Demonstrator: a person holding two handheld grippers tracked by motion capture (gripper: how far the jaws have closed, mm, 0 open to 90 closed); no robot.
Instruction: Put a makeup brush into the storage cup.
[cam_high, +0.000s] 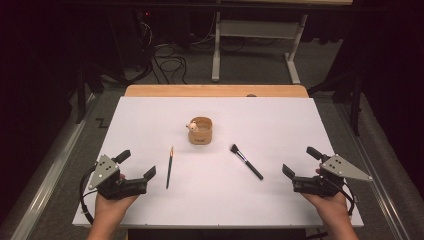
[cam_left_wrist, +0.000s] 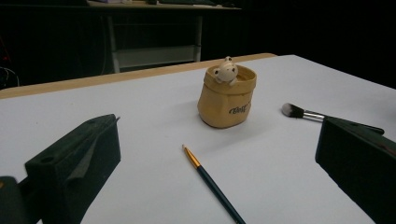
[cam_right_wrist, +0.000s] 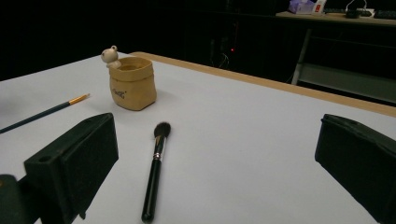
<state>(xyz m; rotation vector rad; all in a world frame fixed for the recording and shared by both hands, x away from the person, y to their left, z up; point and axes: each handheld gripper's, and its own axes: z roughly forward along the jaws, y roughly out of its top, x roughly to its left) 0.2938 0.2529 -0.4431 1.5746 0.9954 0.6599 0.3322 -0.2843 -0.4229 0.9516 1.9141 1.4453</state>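
Pointing away: paintbrush (cam_high: 169, 168), lengthwise.

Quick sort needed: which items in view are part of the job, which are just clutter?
In play, judging by what lies nearest the open grippers:
- thin dark paintbrush with gold ferrule, by the left gripper
- black-handled makeup brush with dark bristles, by the right gripper
- tan bag-shaped ceramic pot with a small animal figure on its rim

Lying about:
- white table frame behind the table
- floor cables
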